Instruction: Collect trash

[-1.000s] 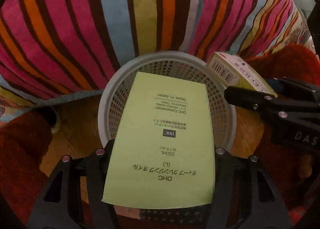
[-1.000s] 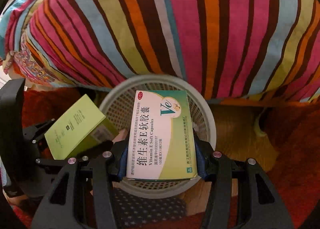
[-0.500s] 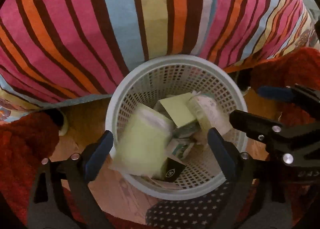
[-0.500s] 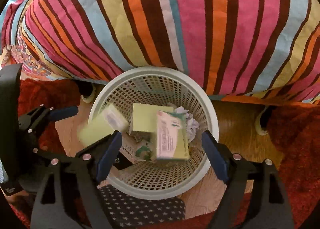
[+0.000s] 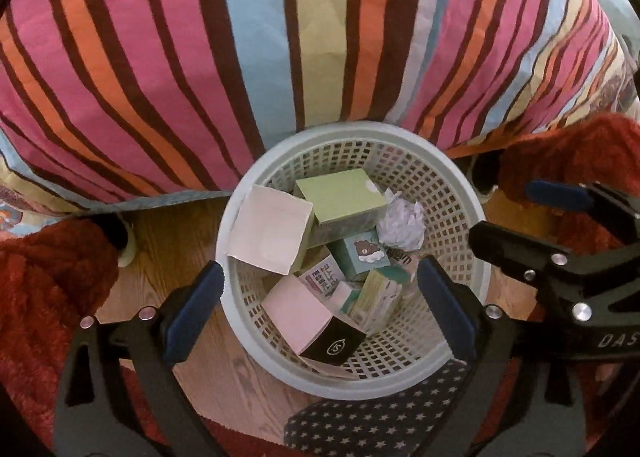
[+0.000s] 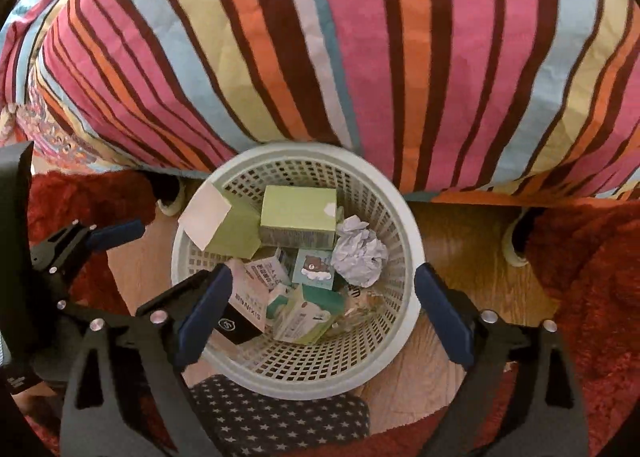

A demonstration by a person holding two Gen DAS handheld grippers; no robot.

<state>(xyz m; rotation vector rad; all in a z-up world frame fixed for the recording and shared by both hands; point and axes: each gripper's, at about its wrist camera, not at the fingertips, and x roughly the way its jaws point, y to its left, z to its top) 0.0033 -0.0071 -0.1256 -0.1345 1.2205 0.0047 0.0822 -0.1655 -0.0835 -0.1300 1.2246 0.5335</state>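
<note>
Above the white basket [image 5: 460, 193] we hold our left hand-held gripper [image 5: 320, 303] spread wide and empty. Inside lie an open-flapped green box [image 5: 276, 231], another green box [image 5: 344, 199] and crumpled paper [image 5: 402, 227]. Our right hand-held gripper [image 6: 322, 317] is equally agape, holding nothing, before the striped bedspread [image 6: 320, 41].

bedroom, striped bedspread [image 5: 280, 57], red rug [image 6: 592, 297]

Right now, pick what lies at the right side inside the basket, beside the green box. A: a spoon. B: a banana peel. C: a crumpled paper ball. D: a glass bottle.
C: a crumpled paper ball lies in the basket right of the green box.
</note>
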